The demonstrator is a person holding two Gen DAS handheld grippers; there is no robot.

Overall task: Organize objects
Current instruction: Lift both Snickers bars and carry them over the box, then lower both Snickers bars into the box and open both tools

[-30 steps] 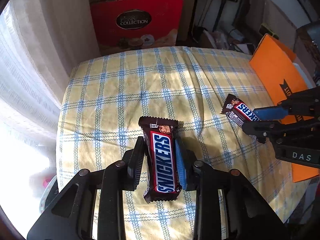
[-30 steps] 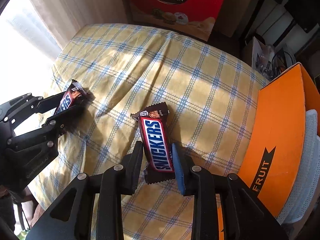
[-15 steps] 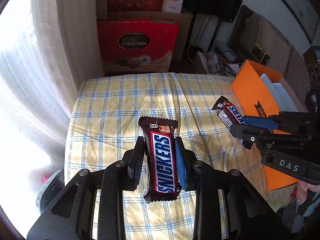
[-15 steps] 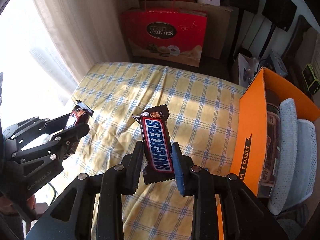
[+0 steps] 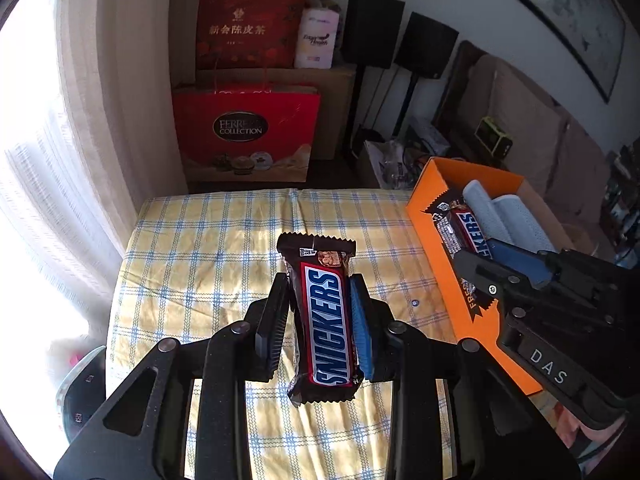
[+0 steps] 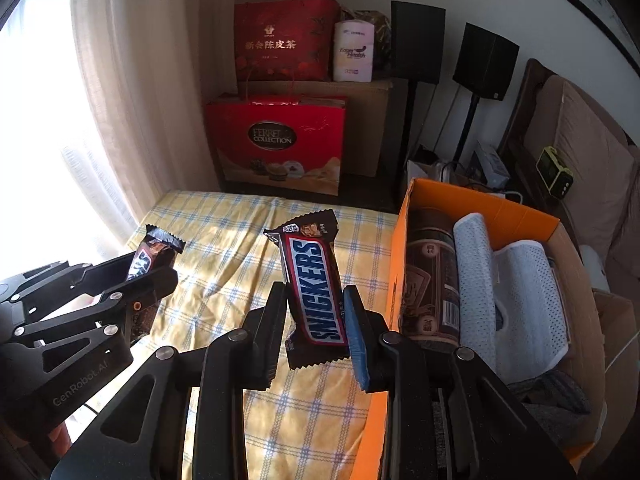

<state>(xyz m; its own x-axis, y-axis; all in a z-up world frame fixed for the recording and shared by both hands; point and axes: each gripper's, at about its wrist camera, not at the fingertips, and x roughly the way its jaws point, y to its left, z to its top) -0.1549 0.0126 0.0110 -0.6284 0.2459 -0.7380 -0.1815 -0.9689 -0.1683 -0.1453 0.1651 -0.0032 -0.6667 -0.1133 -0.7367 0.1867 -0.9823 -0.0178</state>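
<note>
My left gripper [image 5: 318, 280] is shut on a Snickers bar [image 5: 326, 316], held high above the yellow checked table [image 5: 208, 248]. My right gripper [image 6: 314, 292] is shut on a second Snickers bar [image 6: 314, 284], held beside the left wall of the orange box [image 6: 400, 248]. In the left wrist view the right gripper [image 5: 476, 252] and its bar [image 5: 460, 228] hang over the orange box [image 5: 448, 280]. In the right wrist view the left gripper [image 6: 160, 260] with its bar [image 6: 150, 260] is at the left.
The orange box holds a brown can [image 6: 430, 280] and rolled white cloths [image 6: 500, 280]. A red Ferrero bag [image 5: 248, 140] and cardboard boxes stand behind the table. A curtain [image 5: 60, 140] hangs on the left.
Both grippers have risen well above the table, each still holding its bar. The right gripper has moved right, up to the orange box.
</note>
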